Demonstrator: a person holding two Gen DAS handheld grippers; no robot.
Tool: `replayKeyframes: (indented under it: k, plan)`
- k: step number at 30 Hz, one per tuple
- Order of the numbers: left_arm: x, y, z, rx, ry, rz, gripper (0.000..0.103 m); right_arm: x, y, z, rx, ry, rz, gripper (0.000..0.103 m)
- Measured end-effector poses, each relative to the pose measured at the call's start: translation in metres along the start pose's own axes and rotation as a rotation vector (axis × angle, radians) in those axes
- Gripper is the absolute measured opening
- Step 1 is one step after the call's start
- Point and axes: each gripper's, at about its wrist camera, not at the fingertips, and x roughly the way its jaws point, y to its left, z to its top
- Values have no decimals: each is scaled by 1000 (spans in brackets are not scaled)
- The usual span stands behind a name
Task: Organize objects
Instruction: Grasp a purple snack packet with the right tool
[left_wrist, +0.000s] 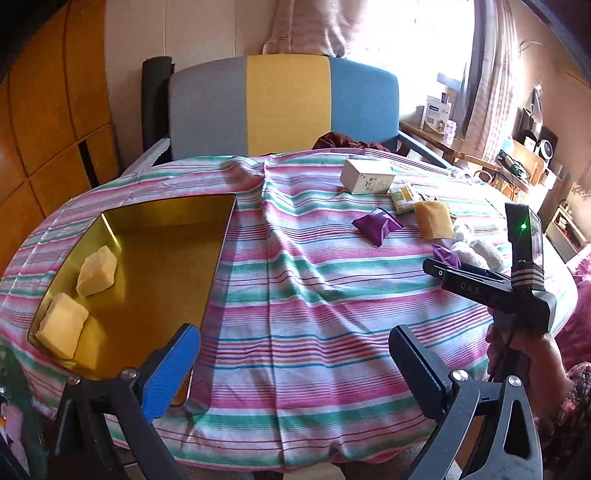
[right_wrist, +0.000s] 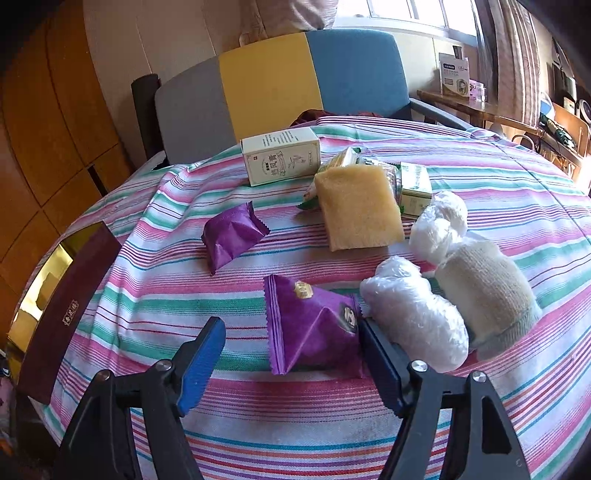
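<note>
In the left wrist view my left gripper (left_wrist: 295, 373) is open and empty above the striped cloth, beside an open gold tin (left_wrist: 162, 273). Two yellow blocks (left_wrist: 96, 271) (left_wrist: 62, 325) lie in the tin's left end. The right gripper (left_wrist: 439, 269), held by a hand, hangs over the pile at the right. In the right wrist view my right gripper (right_wrist: 291, 365) stands open around a purple packet (right_wrist: 310, 328). The right pad is at the packet's edge and the left pad is clear of it. Farther back lie a second purple packet (right_wrist: 232, 236) and a yellow block (right_wrist: 358, 206).
A white carton (right_wrist: 280, 158), green packets (right_wrist: 415, 188), two plastic-wrapped white bundles (right_wrist: 413, 317) (right_wrist: 439, 221) and a cream roll (right_wrist: 487, 291) crowd the right side. A grey, yellow and blue chair (left_wrist: 280, 107) stands behind the table. The tin's maroon wall (right_wrist: 70, 314) is at the left edge.
</note>
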Motion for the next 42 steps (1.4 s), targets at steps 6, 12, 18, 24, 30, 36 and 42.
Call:
replayKeyframes:
  k: [6,12,18,24,30,36,42]
  plan:
    - [11,-8,8,7,22,-12,103,-2,-8,4,70,6,63,75]
    - [20,-5,13,-14,34,-9,103,-4,-16,2,123,2,103,75]
    - [29,-6,19,-23,43,-12,103,-9,-12,6,106,-17,86,75]
    - [35,-15,25,1,39,-9,103,11,-14,4,106,21,63,65]
    - [53,-24,36,17,53,-12,103,14,-4,2,40,-24,18,44]
    - [85,-37,53,41,52,-13,103,12,-8,-3,56,-74,18,43]
    - [132,-45,73,27,101,-53,103,4,-15,-7,103,-134,19,43]
